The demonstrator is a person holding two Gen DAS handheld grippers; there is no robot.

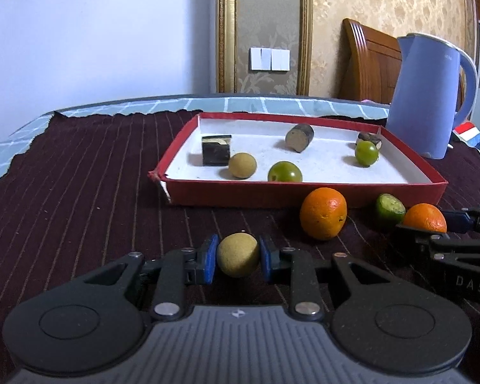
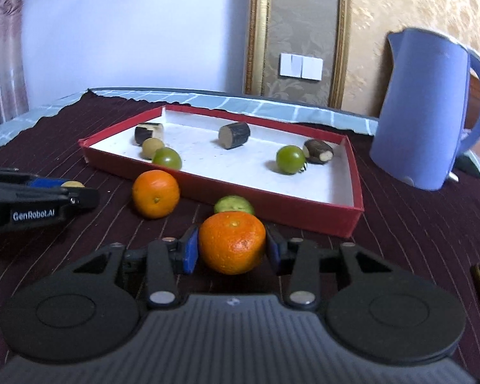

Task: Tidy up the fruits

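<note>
My left gripper (image 1: 237,256) is shut on a tan round fruit (image 1: 237,257) just above the dark cloth. My right gripper (image 2: 232,244) is shut on an orange (image 2: 232,243); it also shows in the left wrist view (image 1: 425,219). A second orange (image 1: 323,212) (image 2: 156,193) and a small green fruit (image 1: 390,208) (image 2: 234,204) lie on the cloth in front of the red tray (image 1: 304,193) (image 2: 272,206). The tray holds two green fruits (image 1: 284,172) (image 1: 366,153), a tan fruit (image 1: 242,165) and three dark cut pieces (image 1: 299,137).
A blue kettle (image 1: 428,96) (image 2: 428,108) stands right of the tray. The dark striped cloth (image 1: 80,192) covers the table; its far edge shows a light checked cover. A wooden chair back (image 1: 368,60) stands behind.
</note>
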